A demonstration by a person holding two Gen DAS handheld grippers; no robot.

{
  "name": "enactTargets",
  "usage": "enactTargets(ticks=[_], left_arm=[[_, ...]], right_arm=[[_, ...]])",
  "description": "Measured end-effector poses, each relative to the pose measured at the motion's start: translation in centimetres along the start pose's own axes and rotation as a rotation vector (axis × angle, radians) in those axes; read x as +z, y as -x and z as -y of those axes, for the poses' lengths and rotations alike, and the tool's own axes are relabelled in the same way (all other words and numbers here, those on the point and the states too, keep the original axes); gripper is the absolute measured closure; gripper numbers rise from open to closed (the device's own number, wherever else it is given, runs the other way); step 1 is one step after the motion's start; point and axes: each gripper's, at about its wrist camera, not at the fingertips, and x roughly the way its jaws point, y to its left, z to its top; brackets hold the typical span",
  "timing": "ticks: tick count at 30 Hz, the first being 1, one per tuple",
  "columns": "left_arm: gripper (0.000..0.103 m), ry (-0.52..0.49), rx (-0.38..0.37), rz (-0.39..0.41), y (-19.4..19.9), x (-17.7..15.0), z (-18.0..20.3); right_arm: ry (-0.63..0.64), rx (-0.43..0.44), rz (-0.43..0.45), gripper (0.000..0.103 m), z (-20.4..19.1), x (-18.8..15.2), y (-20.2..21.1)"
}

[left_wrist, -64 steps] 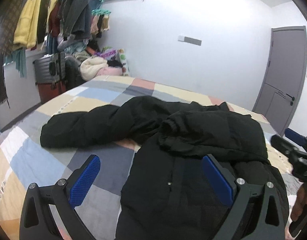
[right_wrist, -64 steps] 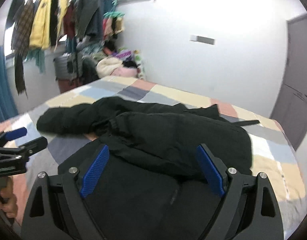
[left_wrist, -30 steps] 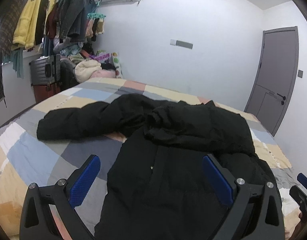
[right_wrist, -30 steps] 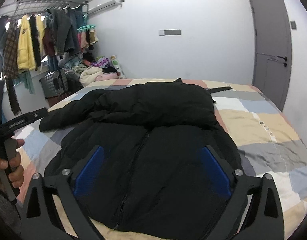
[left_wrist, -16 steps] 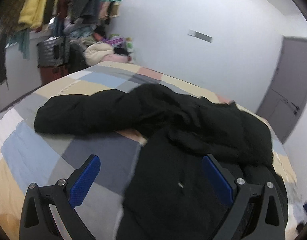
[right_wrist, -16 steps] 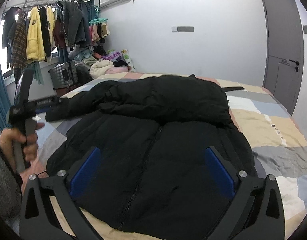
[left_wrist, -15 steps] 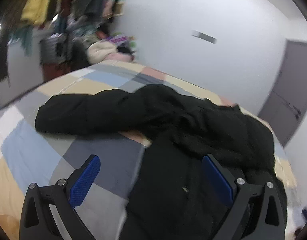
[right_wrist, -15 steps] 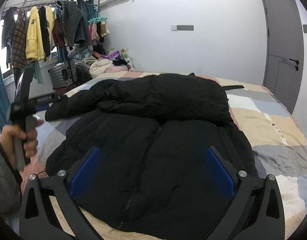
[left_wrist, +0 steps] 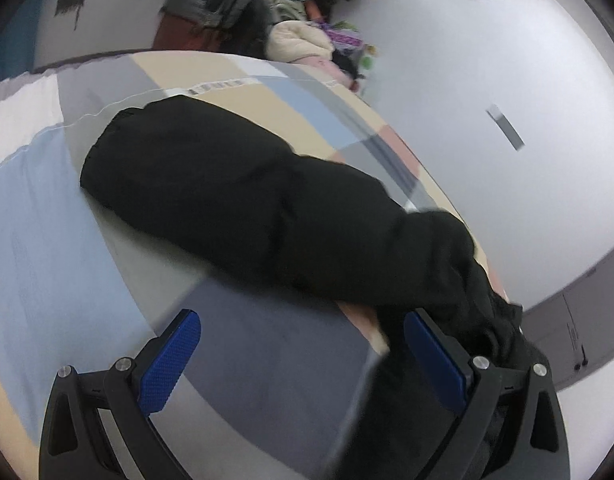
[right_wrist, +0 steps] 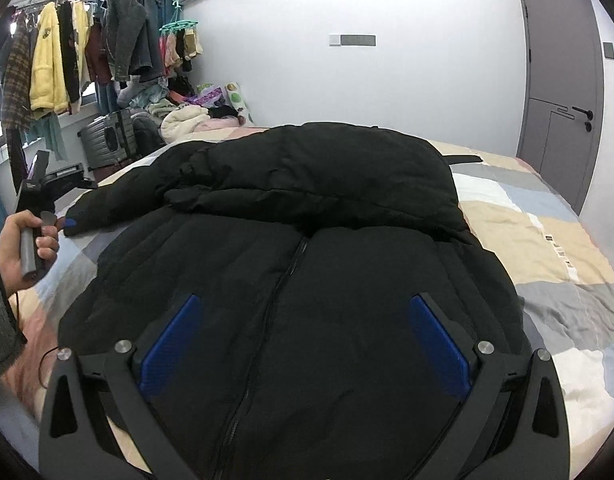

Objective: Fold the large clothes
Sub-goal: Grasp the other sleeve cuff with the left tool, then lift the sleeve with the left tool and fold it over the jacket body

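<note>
Here the black jacket (right_wrist: 307, 280) lies on the bed (right_wrist: 547, 248); left gripper (left_wrist: 303, 356) and right gripper (right_wrist: 303, 340) both gape wide, empty.

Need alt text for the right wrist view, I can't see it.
A black puffer jacket lies zipped, front up, on a patchwork bedspread, between the open right claw. The left hand holds its claw near the outstretched sleeve.
</note>
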Motion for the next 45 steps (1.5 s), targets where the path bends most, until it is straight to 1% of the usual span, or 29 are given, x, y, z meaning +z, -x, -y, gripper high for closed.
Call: enactTargets(ticks=[2, 3, 6, 9, 12, 14, 17, 19, 20, 22, 23, 25, 27, 28, 30, 33, 35, 37, 40, 45], left_arm=[[0.002, -0.004, 0.014, -0.017, -1.2, 1.0, -1.0], [0.003, 0.004, 0.006, -0.022, -1.7, 1.4, -1.5], [0.003, 0.085, -0.031, -0.032, -3.2, 2.6, -3.5], [0.003, 0.162, -0.041, -0.036, -5.1, 3.5, -5.7], [0.003, 0.225, -0.061, -0.013, -6.3, 4.3, -7.2], [0.004, 0.255, -0.052, 0.003, -6.9, 5.0, -7.6], [0.016, 0.301, -0.019, 0.017, -8.0, 6.2, -8.6], [0.036, 0.303, 0.019, 0.016, -8.3, 7.1, -8.8], [0.043, 0.296, 0.037, 0.022, -8.4, 7.6, -8.7], [0.068, 0.278, 0.080, 0.041, -7.9, 8.4, -7.8], [0.073, 0.269, 0.086, 0.059, -7.5, 9.0, -7.3], [0.085, 0.233, 0.123, 0.095, -6.2, 10.1, -5.8], [0.088, 0.196, 0.166, 0.135, -4.4, 11.2, -4.0], [0.090, 0.182, 0.174, 0.158, -3.4, 11.7, -3.2], [0.091, 0.134, 0.189, 0.209, -0.8, 12.7, -1.3], [0.092, 0.066, 0.213, 0.252, 2.5, 13.5, 1.3], [0.092, 0.016, 0.224, 0.279, 4.5, 13.9, 3.7], [0.092, -0.041, 0.232, 0.297, 6.1, 13.9, 6.1], [0.092, -0.153, 0.277, 0.326, 8.0, 13.2, 10.2], [0.092, -0.336, 0.346, 0.376, 10.2, 10.9, 16.8]], right_arm=[[-0.010, -0.007, -0.009, 0.000, 0.3, 0.0, -0.7], [-0.027, -0.006, -0.017, 0.000, 0.6, 0.0, -1.0], [-0.048, -0.027, -0.023, 0.000, 1.3, -0.1, -1.9], [-0.064, -0.057, -0.042, 0.000, 2.0, -0.3, -2.9], [-0.087, -0.073, -0.055, 0.000, 2.7, -0.3, -3.5], [-0.114, -0.082, -0.057, 0.000, 3.4, -0.3, -4.0], [-0.150, -0.099, -0.060, 0.000, 4.4, -0.1, -4.6], [-0.164, -0.107, -0.065, 0.000, 4.8, 0.0, -4.9], [-0.167, -0.109, -0.066, 0.000, 4.9, 0.1, -5.1], [-0.164, -0.117, -0.072, 0.000, 5.0, 0.0, -5.3], [-0.157, -0.124, -0.074, 0.000, 4.9, 0.0, -5.4], [-0.125, -0.138, -0.068, 0.000, 4.7, 0.1, -5.4], [-0.111, -0.129, -0.062, 0.000, 4.6, 0.2, -5.4], [-0.110, -0.122, -0.061, 0.000, 4.6, 0.3, -5.4], [-0.107, -0.114, -0.061, 0.000, 4.6, 0.3, -5.2], [-0.113, -0.104, -0.053, 0.000, 5.0, 0.4, -4.6], [-0.120, -0.105, -0.043, 0.000, 5.4, 0.5, -4.1], [-0.126, -0.106, -0.035, 0.000, 5.6, 0.6, -3.6], [-0.127, -0.105, -0.025, 0.000, 6.1, 0.7, -2.8], [-0.138, -0.096, -0.003, 0.000, 7.0, 0.7, -1.4]])
